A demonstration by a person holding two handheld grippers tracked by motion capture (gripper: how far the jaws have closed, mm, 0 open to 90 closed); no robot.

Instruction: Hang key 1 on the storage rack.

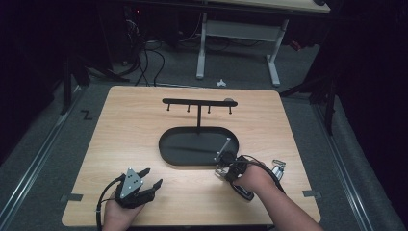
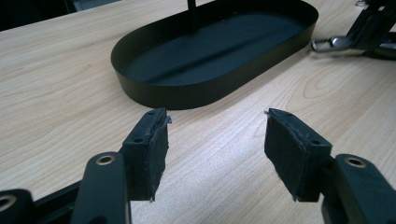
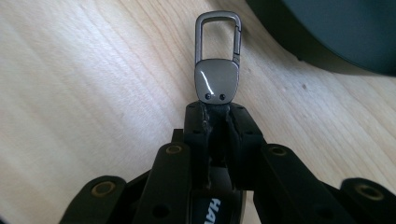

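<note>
A silver carabiner key clip sticks out of my right gripper, which is shut on the clip's lower end. It is held just above the wood, beside the black oval tray. In the high view the right gripper is at the tray's near right rim, with the clip pointing left. A black T-shaped hook rack rises from the tray. My left gripper rests at the near left of the table. Its pads stand wide apart with nothing between them, facing the tray and the clip.
The light wooden table has bare wood to the left of and behind the tray. Beyond the table's far edge are a white desk frame and cables on the floor. Tape marks sit near the front corners.
</note>
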